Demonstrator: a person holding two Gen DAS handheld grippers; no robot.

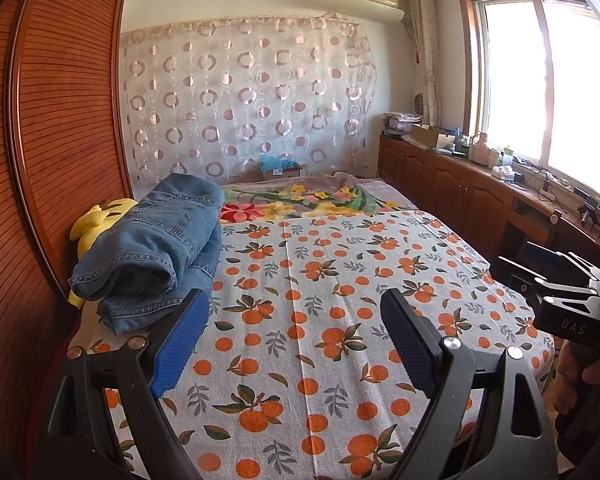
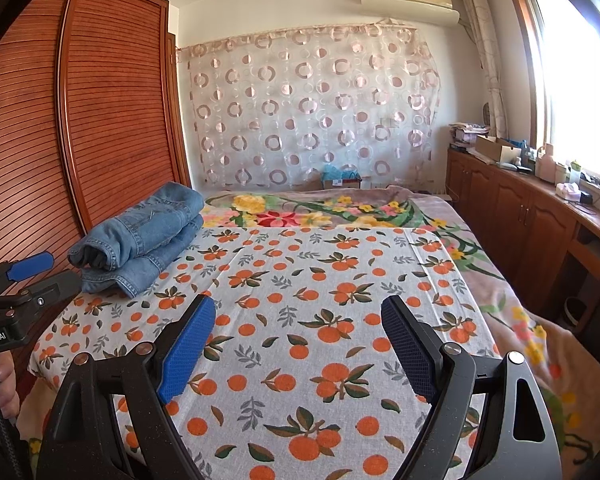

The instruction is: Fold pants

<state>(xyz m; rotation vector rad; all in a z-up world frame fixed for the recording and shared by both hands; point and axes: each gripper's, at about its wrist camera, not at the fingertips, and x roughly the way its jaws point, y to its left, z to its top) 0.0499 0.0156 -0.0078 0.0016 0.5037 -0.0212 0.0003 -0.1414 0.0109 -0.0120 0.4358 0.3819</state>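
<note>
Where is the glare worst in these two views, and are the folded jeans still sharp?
Left wrist view: the window is blown out white, and straight lines bow from the fisheye. Right wrist view: the same glare at the right edge. The folded jeans stay sharp in both.

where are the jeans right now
The folded jeans lie on the orange-print sheet at the bed's left edge, against the wooden wardrobe and atop a yellow plush toy, left of both open grippers.
</note>
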